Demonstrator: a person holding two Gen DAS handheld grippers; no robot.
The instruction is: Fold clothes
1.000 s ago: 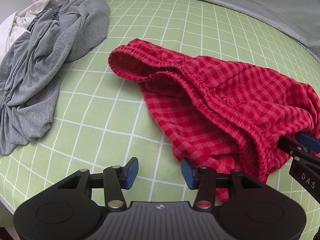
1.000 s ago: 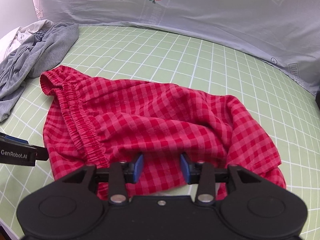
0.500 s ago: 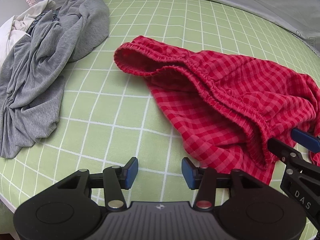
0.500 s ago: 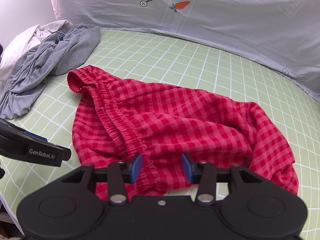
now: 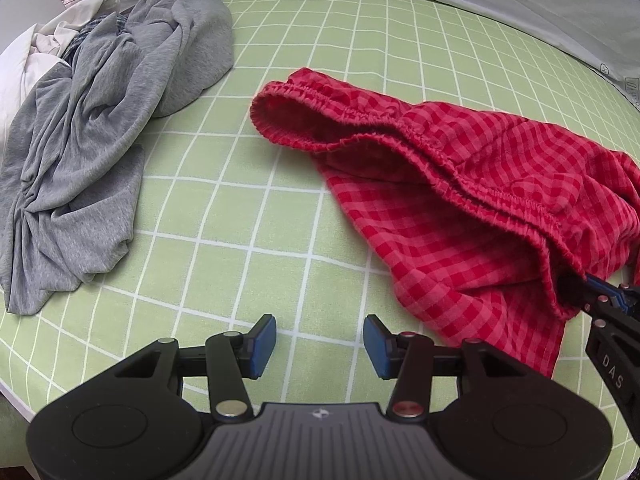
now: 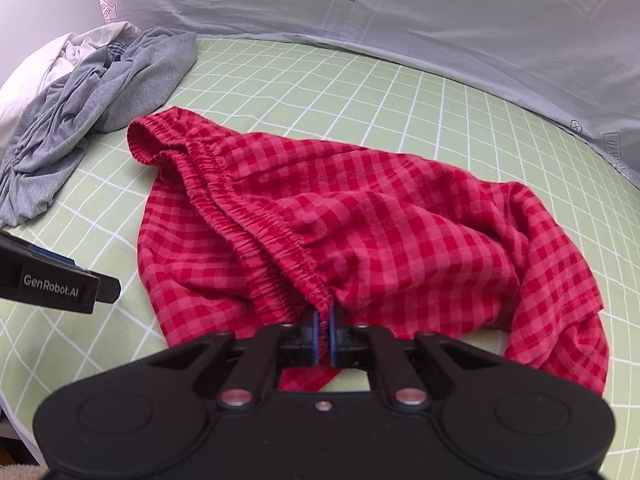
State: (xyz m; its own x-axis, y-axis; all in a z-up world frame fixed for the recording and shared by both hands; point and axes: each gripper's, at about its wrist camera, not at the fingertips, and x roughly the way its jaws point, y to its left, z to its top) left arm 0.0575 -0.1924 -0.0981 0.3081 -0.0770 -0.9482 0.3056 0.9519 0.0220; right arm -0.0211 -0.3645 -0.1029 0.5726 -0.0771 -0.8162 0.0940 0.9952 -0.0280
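Between the pads of the right gripper (image 6: 325,334), the elastic waistband of the red checked shorts (image 6: 400,240) is pinched tight; the rest lies crumpled ahead on the green grid sheet (image 6: 360,92). The left gripper (image 5: 320,346) hangs half-spread and empty over bare sheet, left of the shorts. Lifted by one point, the shorts could bunch or twist, and a thin bite might slip.

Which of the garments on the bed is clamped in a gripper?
The red checked shorts: the right gripper is shut on their elastic waistband. The grey garment lies crumpled and untouched.
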